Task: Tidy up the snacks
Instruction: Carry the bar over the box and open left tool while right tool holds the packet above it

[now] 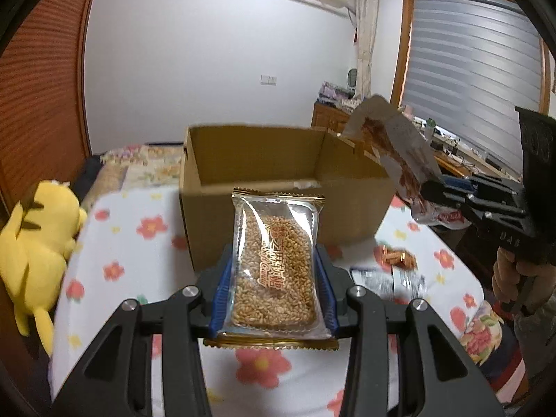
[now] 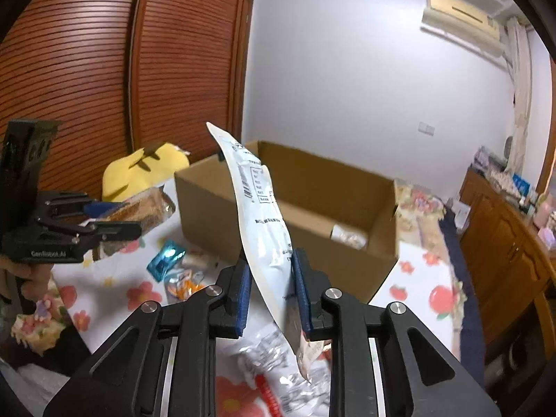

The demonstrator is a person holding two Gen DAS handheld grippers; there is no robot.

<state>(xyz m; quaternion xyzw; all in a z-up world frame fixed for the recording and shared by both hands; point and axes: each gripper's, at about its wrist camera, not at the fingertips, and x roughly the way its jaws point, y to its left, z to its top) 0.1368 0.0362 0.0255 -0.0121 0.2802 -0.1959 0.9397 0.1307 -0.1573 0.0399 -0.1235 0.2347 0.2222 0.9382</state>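
Left gripper (image 1: pixel 274 292): clamps clear gold-edged sesame-candy packet (image 1: pixel 276 264). Right gripper (image 2: pixel 272 295): pinches flat white printed pouch (image 2: pixel 259 208). Both raised facing open brown cardboard box (image 1: pixel 278 208), likely for dropping in.

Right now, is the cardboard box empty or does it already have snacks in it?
Not empty. The right wrist view shows one pale wrapped snack lying on the floor of the open box. The rest of the visible floor looks bare.

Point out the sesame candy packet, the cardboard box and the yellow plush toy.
sesame candy packet (image 1: pixel 276 267), left wrist view, middle of the clear front.
cardboard box (image 1: pixel 257 160), left wrist view, inner back wall.
yellow plush toy (image 1: pixel 38 236), left wrist view, body.
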